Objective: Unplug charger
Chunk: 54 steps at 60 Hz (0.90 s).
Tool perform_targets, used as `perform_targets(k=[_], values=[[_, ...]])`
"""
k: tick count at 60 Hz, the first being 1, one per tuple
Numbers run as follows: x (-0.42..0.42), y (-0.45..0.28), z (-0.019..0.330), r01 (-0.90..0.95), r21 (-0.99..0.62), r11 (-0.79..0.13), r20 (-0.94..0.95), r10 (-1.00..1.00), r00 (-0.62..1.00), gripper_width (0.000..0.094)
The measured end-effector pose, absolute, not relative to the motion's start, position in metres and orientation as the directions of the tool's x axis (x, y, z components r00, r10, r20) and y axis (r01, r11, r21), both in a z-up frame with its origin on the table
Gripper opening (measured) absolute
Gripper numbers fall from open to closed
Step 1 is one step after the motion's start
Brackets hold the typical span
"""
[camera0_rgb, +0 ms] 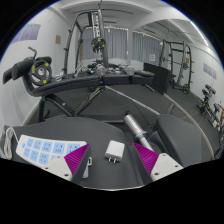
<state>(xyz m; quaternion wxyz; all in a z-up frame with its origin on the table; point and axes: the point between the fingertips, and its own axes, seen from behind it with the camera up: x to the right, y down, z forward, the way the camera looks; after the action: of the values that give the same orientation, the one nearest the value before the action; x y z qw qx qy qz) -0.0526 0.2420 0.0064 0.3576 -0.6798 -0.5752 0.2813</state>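
Claw (112,168) spread wide; white charger (115,151) stands between its fingers, power strip (48,150) beside, on tabletop (165,130).

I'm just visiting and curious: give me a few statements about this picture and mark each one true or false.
1. A white charger stands between the gripper fingers. True.
2. The fingers are clamped tight on the charger. False: they are open, with a gap at each side.
3. A white power strip lies beside the fingers. True.
4. A silver cylinder lies just beyond the charger. True.
5. The charger is black. False: it is white.
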Motion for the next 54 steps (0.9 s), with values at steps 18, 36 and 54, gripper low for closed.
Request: perform_targets(k=[18,36,54], values=[[0.039,0.207,0.130,0.447,-0.894,-0.025,0.061,0.982,0.177,0.0862],[0.204,0.115,0.188,0.464,-0.884,-0.061,-0.002,0.992,0.127,0.0856],[0.272,0.073,0.207,0.453,-0.891,-0.037,0.010,0.995,0.101,0.0858]])
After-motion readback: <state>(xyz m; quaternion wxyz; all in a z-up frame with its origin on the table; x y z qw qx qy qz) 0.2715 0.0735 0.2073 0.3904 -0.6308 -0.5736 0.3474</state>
